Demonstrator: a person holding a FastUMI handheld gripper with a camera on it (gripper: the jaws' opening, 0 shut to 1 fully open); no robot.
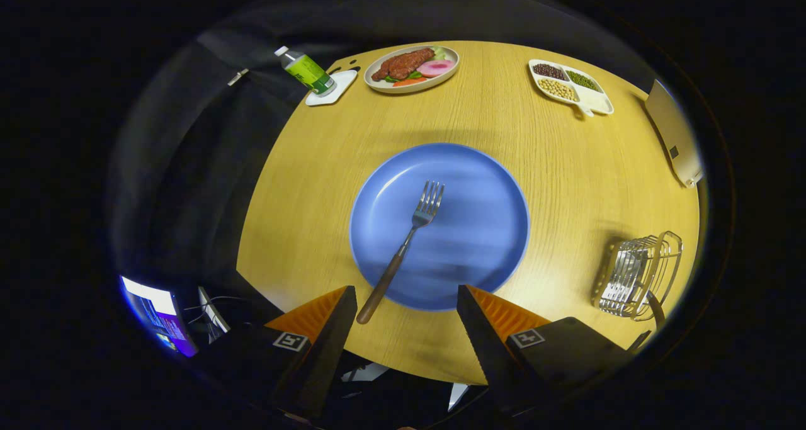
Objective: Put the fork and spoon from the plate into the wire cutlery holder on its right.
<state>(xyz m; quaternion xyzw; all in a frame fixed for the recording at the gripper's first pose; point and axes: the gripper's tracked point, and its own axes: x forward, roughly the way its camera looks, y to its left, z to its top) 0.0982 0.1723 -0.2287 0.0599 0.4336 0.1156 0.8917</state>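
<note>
The tool (406, 298) hangs above the near edge of the bench (567, 184), its fingers spread wide with nothing between them. Just ahead lies the blue plate (485, 228); the fork (409, 238) rests on it, tines away, its brown handle reaching over the rim toward the left finger. The wire cutlery holder (639, 276) stands off to the plate's right.

Blue plate (478, 184); silver fork (403, 247) with brown handle; yellow wood-grain table (567, 165); silvery wire cutlery holder (639, 276); green-labelled bottle (306, 71).
</note>
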